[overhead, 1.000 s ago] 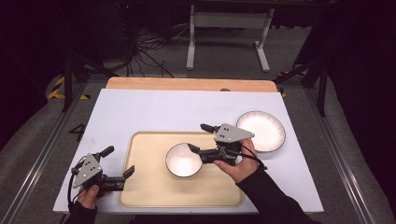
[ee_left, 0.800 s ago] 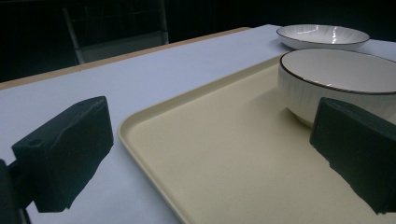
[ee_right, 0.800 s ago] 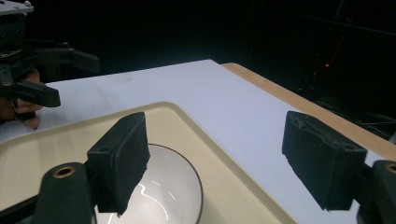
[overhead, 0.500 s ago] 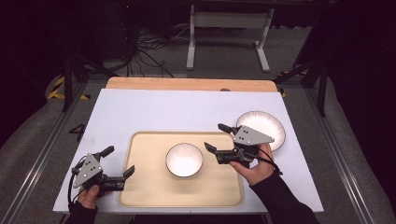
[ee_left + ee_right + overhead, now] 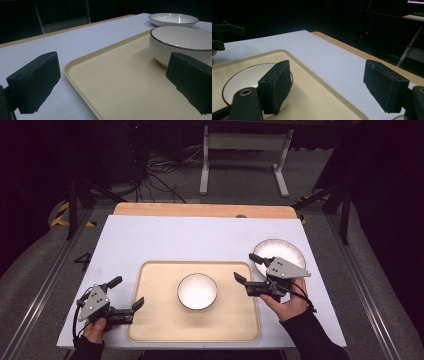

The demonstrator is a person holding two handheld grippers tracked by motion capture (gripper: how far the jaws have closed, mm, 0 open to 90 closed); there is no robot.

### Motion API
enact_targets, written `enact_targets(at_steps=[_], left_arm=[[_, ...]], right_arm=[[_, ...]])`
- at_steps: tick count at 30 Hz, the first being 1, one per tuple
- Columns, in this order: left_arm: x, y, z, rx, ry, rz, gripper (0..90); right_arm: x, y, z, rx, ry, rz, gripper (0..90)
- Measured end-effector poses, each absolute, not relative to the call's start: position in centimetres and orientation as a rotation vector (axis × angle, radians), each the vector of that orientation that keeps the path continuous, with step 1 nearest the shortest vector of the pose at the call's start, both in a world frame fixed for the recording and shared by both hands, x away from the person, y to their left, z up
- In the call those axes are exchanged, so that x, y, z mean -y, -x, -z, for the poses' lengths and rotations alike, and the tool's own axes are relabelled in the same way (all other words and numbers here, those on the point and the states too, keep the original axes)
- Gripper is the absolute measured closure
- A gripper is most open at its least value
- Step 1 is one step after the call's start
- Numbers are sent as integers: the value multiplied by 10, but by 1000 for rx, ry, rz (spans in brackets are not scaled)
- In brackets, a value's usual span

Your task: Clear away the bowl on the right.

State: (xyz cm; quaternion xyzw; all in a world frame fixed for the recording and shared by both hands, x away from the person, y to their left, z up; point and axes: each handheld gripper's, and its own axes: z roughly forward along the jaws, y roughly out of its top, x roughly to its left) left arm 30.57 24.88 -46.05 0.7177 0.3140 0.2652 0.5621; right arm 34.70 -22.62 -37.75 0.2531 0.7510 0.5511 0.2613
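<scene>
We're seeing the round white dark-rimmed bowl (image 5: pixel 197 291) sitting upright, mouth up, mid cream plastic tray (image 5: pixel 150 330) — no long axis. Right gripper (image 5: pixel 248 268) and left gripper (image 5: pixel 126 292) are both gaping wide, empty.

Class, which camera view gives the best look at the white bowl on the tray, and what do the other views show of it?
The high view: the bowl shows whole, rim and inside, near the middle of the tray. The left gripper view shows its side wall and rim, partly behind a jaw. The right gripper view shows part of its rim and inside, partly behind a jaw.
</scene>
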Motion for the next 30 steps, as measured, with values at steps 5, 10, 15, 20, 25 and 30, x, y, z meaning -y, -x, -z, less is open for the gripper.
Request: enact_targets(at_steps=[5, 10, 15, 20, 25, 30], left_arm=[[-249, -306, 461, -740, -1687, -624, 1], [-249, -306, 460, -738, -1691, -625, 2], [-249, -306, 460, -737, -1690, -625, 1], [-249, -306, 460, -741, -1691, -626, 1], [-248, -306, 460, -740, -1692, -627, 1], [-248, -306, 460, -737, -1692, -627, 1]], right_arm=[[237, -345, 380, -2005, -695, -1483, 221], [247, -342, 388, -1996, -715, -1466, 220], [259, -338, 394, -1981, -743, -1454, 220], [274, -334, 403, -1953, -783, -1448, 219], [281, -332, 415, -1928, -816, -1441, 218], [282, -329, 425, -1910, -847, -1430, 217]])
